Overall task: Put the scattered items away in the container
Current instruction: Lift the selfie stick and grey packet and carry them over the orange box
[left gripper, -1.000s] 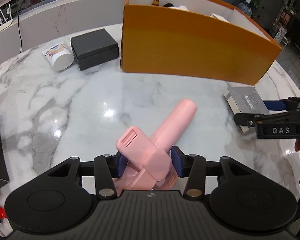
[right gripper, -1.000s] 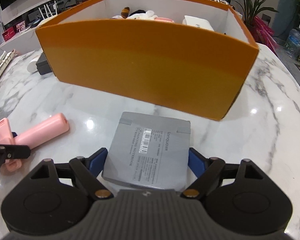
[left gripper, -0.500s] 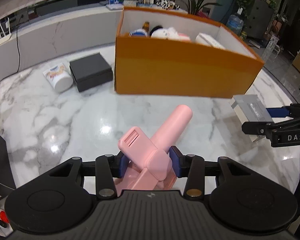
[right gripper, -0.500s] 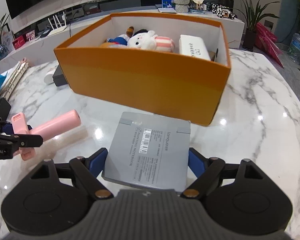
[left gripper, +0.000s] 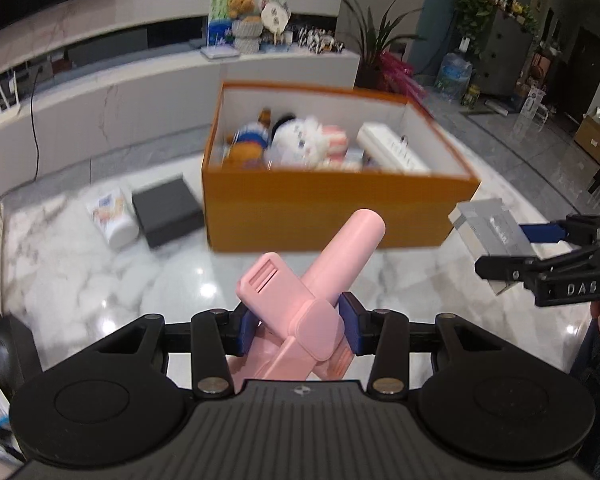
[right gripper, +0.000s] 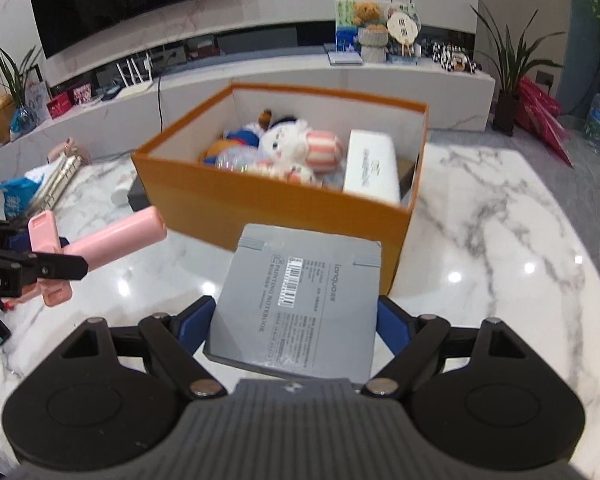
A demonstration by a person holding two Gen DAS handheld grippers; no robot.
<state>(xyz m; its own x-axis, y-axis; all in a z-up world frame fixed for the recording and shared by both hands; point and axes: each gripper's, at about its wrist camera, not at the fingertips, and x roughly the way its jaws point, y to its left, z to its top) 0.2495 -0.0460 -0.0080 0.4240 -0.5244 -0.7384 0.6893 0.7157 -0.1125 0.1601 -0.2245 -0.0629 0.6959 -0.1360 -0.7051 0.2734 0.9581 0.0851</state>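
Left hand-held gripper [left gripper: 298, 326] clamping one pink tool [left gripper: 320, 280], right hand-held gripper [right gripper: 296, 320] gripping one grey notebook [right gripper: 300, 300], one orange box [right gripper: 260, 204]

pink gadget [left gripper: 320, 280] and grey notebook [right gripper: 300, 300] aloft, orange box [right gripper: 260, 200] open

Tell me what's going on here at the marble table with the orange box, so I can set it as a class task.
A person is tidying loose items into the orange box, holding a gripper in each hand. The left gripper is shut on a pink gadget, and the right gripper is shut on a grey notebook; both are raised in front of the box, not yet over it. Plush toys and a white case already lie inside. A black box and a white pack remain on the table.
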